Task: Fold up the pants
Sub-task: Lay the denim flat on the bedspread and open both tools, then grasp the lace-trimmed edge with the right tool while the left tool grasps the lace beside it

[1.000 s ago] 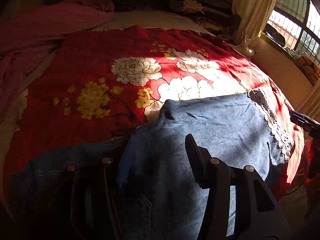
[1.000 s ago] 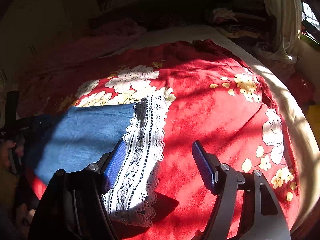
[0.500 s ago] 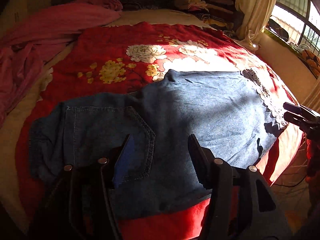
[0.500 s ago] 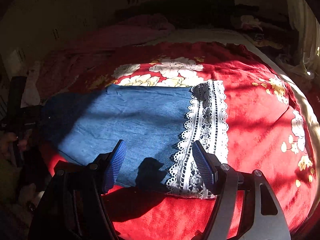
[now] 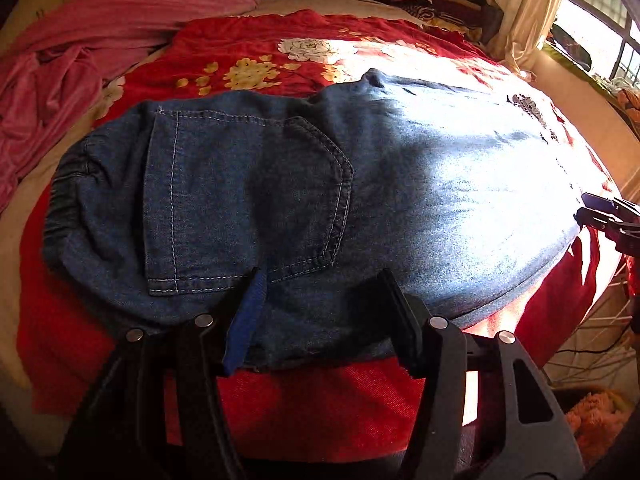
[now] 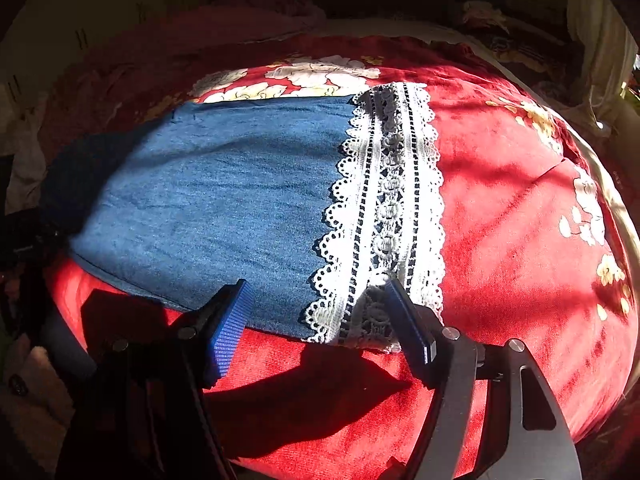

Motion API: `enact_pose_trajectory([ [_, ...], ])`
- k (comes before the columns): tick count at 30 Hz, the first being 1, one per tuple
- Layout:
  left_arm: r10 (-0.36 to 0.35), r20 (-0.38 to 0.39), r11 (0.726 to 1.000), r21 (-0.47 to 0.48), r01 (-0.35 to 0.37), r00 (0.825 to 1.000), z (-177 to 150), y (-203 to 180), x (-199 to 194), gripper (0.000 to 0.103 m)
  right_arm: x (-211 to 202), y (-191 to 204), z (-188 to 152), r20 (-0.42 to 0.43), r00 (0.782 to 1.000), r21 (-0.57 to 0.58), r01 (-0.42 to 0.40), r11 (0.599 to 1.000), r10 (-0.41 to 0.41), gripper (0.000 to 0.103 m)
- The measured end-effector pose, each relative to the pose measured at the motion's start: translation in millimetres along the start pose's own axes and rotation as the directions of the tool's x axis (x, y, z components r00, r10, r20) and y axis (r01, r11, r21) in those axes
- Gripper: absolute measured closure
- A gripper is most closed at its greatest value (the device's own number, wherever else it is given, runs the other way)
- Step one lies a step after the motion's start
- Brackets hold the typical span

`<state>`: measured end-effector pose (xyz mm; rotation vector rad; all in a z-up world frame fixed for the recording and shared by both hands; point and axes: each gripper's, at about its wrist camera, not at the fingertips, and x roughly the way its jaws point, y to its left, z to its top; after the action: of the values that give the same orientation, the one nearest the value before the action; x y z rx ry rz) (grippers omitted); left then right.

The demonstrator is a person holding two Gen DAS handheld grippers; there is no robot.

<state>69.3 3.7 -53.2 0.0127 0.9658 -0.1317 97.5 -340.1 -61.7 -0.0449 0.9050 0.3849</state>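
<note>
Pants [image 5: 280, 184] flat mid-frame on bed [image 5: 320, 408]; left gripper [image 5: 324, 312] and right gripper [image 6: 316, 316] gape empty at lower centre. Pinch both near-edge layers together.

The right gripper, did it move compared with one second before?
Yes. The right gripper pulled back toward the near edge of the jeans: earlier it stood over the lace hem; now the hem lies ahead.
</note>
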Motion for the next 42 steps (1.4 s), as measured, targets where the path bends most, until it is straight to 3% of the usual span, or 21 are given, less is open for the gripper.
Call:
enact_pose_trajectory([
  [6, 0.015, 0.005, 1.0, -0.014, -0.015, 1.0, 1.6, 1.6, -15.8, 0.053, -18.1, -6.8, 4.5, 0.038, 0.998, 0.056, -0.062, 0.997, 0.059, 0.036],
  [13, 0.105, 0.108, 0.992, -0.08, -0.097, 0.989, 19.1, 37.3, -69.0, 0.047, -48.5, -20.0, 12.5, 0.121, 0.99, 0.103, -0.08, 0.991, 0.068, 0.035],
  [19, 0.238, 0.149, 0.965, -0.152, -0.216, 0.96, 49.6, 93.1, -109.9, 0.044, -57.6, -32.6, 16.8, 0.145, 0.989, 0.134, -0.062, 0.989, 0.042, 0.029],
  [24, 0.281, 0.193, 0.952, -0.183, -0.247, 0.94, 84.8, 122.9, -144.7, 0.044, -58.8, -41.4, 15.2, 0.157, 0.987, 0.161, -0.052, 0.985, 0.027, 0.029],
  [26, 0.303, 0.229, 0.947, -0.178, -0.266, 0.925, 101.7, 120.0, -159.9, 0.044, -58.5, -43.0, 13.1, 0.157, 0.987, 0.167, -0.049, 0.985, 0.023, 0.029],
  [30, 0.198, 0.315, 0.979, -0.115, -0.17, 0.928, 139.3, 87.2, -178.4, 0.042, -55.6, -43.5, 7.7, 0.151, 0.988, 0.182, -0.056, 0.982, 0.028, 0.029],
  [34, 0.038, 0.338, 0.999, 0.013, -0.045, 0.94, 172.9, 28.1, -164.5, 0.039, -52.8, -43.2, 4.3, 0.146, 0.988, 0.19, -0.067, 0.98, 0.039, 0.029],
  [37, -0.065, 0.309, 0.993, 0.116, 0.03, 0.949, 192.4, -22.7, -136.4, 0.038, -50.0, -44.8, 2.4, 0.147, 0.988, 0.2, -0.072, 0.977, 0.043, 0.029],
  [42, -0.21, 0.202, 0.954, 0.254, 0.156, 0.957, 210.7, -102.4, -64.3, 0.038, -35.5, -49.4, 0.4, 0.119, 0.991, 0.22, -0.083, 0.972, 0.058, 0.029],
])
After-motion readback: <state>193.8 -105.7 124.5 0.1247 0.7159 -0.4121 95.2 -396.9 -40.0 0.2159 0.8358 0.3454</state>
